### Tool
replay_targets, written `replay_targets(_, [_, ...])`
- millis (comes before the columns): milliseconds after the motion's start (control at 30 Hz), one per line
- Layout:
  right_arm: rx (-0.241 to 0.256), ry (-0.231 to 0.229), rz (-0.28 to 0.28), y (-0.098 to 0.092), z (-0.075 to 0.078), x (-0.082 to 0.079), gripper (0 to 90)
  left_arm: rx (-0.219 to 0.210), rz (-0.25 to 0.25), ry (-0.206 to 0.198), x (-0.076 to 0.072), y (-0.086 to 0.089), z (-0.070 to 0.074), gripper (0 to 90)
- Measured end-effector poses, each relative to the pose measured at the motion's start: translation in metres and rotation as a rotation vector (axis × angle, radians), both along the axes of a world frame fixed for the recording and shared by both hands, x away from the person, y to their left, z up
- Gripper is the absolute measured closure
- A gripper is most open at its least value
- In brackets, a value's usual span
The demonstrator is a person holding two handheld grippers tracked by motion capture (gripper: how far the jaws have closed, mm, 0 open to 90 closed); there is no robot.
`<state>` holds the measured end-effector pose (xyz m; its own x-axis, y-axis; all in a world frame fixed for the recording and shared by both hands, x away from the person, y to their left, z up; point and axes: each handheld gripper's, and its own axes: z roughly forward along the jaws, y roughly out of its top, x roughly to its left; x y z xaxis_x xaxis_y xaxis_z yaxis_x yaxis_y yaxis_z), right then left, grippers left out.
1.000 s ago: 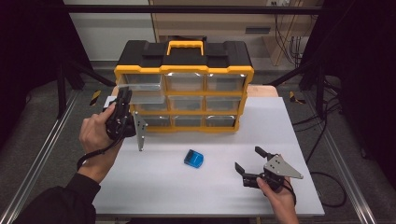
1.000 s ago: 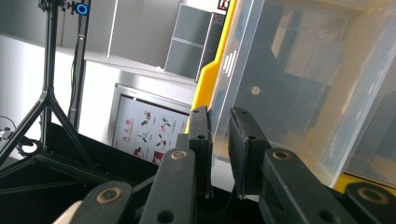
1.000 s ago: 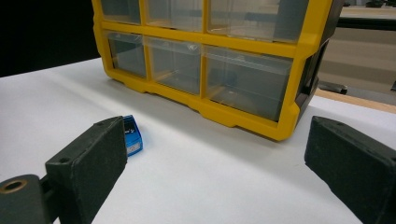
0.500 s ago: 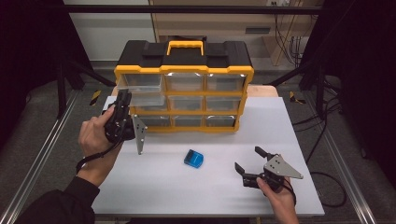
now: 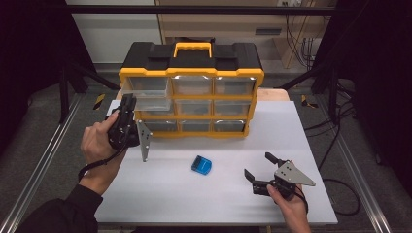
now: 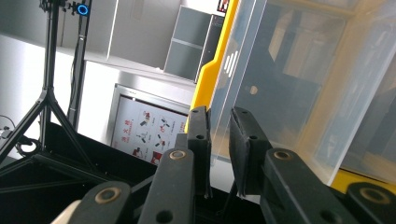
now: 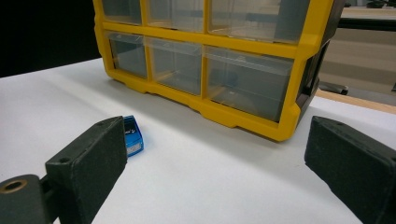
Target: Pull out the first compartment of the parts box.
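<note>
The left claw is clamped on the front wall of a clear drawer at the left end of the organiser's middle row; in the left gripper view its two pads pinch the thin transparent lip, nearly closed. The drawer sticks out a little from the yellow frame, towards the person.

The drawer looks like thin, hard plastic: light, stiff, smooth and rather slippery, and likely to crack or flex if squeezed hard at one corner. The front lip is the sensible place to hold it, as near its middle as the claw can reach, since a pull from the left end may skew it in its slot. Its long axis appears to run back into the cabinet, front face towards the person, so it should slide straight along that line. It looks empty, though the far part is hard to see.

The right claw rests low on the white surface with its jaws wide apart and nothing between them. A small blue box lies flat on the surface between the two hands, well apart from the drawer.
</note>
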<state>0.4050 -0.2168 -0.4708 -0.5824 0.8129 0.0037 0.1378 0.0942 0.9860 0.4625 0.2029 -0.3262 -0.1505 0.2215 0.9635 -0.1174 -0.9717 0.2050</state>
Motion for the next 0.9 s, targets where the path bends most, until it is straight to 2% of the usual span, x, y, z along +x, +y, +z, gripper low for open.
replay_targets(900, [-0.002, 0.001, 0.0, 0.001, 0.0, 0.0, 6.1, -0.007, -0.016, 0.0, -0.022, 0.0, 0.0, 77.6])
